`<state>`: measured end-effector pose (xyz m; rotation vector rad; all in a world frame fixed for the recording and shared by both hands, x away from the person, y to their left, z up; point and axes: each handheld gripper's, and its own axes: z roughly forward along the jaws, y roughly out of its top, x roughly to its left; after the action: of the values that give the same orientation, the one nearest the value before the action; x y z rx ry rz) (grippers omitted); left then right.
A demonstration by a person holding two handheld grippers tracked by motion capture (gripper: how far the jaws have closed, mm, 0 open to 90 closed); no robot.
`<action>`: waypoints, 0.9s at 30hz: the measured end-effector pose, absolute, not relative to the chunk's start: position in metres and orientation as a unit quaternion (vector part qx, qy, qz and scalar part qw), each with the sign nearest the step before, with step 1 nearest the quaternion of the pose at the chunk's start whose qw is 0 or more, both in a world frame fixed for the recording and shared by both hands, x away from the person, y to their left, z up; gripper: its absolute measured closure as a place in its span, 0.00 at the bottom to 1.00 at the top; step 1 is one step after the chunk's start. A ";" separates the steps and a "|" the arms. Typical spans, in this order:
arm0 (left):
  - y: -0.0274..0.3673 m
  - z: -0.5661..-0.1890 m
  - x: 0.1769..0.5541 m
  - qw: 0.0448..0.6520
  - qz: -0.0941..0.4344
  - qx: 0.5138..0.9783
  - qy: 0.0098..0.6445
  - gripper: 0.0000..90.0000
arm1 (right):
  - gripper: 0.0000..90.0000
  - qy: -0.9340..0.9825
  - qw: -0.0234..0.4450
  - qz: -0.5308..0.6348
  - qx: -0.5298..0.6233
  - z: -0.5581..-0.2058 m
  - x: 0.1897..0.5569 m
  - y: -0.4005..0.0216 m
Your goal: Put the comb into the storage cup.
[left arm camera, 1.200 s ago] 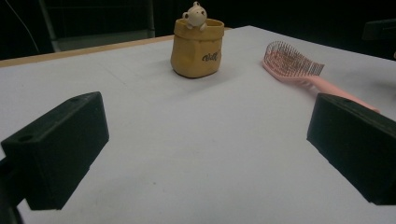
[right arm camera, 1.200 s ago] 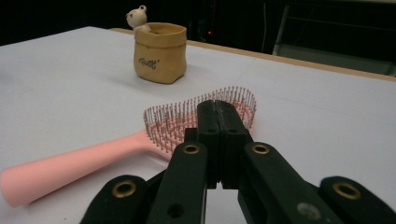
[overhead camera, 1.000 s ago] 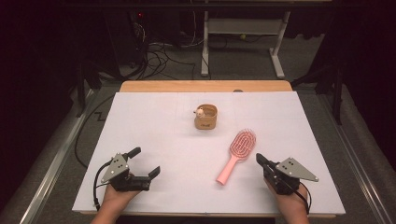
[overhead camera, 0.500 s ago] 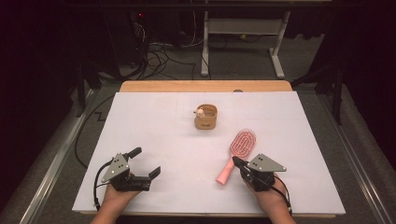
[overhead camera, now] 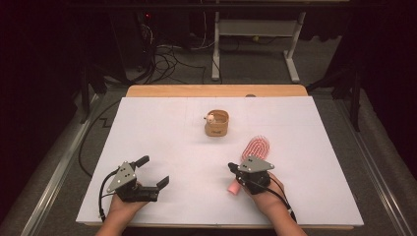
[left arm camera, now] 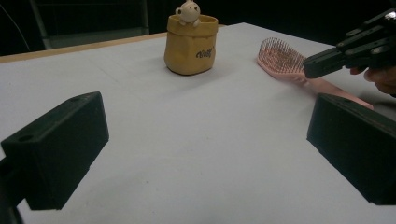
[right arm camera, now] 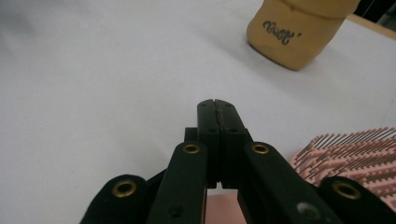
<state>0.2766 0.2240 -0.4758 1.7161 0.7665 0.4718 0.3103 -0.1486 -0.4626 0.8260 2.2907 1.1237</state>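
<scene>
the right claw (overhead camera: 233, 168) hangs over the handle of the pink plastic hairbrush (overhead camera: 254, 148), jaws pressed together with nothing between them. the left claw (overhead camera: 153, 171) sits at the near left of the white tabletop (overhead camera: 162, 132), jaws spread wide and empty. a small tan fabric pouch (overhead camera: 217, 123) with a little figure on its rim stands mid-tabletop, well beyond both.

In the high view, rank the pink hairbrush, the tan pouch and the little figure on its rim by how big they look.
1. Pink hairbrush, longest, though the right hand-held gripper covers part of it.
2. Tan pouch.
3. Little figure, clearly smallest.
</scene>
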 end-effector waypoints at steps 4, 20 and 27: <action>0.224 -0.476 0.276 0.567 0.201 0.730 0.325 0.00 | 1.00 0.839 0.215 0.396 0.304 -0.466 0.313 -0.149; 0.226 -0.475 0.275 0.572 0.198 0.725 0.329 0.00 | 1.00 0.868 0.179 0.357 0.295 -0.467 0.307 -0.152; 0.228 -0.474 0.275 0.576 0.197 0.721 0.331 0.00 | 1.00 0.872 0.162 0.362 0.287 -0.461 0.299 -0.165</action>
<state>0.2750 0.2283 -0.4744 1.6873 0.7759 0.4621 0.2992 -0.1648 -0.4607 0.8197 2.4878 1.0344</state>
